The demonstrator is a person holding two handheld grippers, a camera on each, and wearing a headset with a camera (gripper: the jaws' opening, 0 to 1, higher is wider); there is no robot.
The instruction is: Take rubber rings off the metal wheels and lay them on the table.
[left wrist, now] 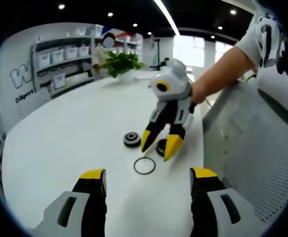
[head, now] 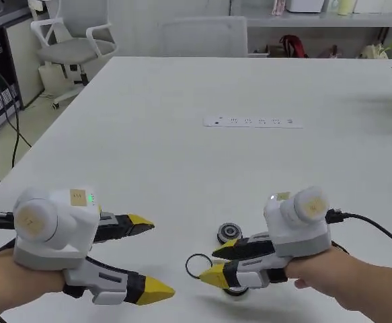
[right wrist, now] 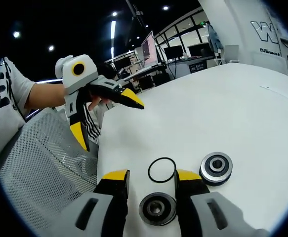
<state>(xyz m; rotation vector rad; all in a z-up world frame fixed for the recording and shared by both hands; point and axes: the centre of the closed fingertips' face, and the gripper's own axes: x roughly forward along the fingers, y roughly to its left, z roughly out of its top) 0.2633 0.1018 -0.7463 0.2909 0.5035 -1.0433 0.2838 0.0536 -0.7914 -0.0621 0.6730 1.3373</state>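
The left gripper (head: 157, 257) hangs low over the table (head: 182, 161), fingers spread and empty. The right gripper (head: 209, 264) has its fingers spread around the near wheel (right wrist: 157, 208), seemingly not yet touching it. Just beyond, one ring (right wrist: 148, 171) lies flat on the table, so one removal looks done. Beside it sits the far wheel (right wrist: 216, 168); I cannot tell which wheel keeps its rubber. A power strip (head: 253, 122) and a chair (head: 74, 47) stand well clear.

In the head view, the right gripper (head: 209, 264) hid most of one metal wheel (head: 236, 291) and part of the rubber ring (head: 187, 266). The power strip's (head: 253, 122) sockets were too small to make out.
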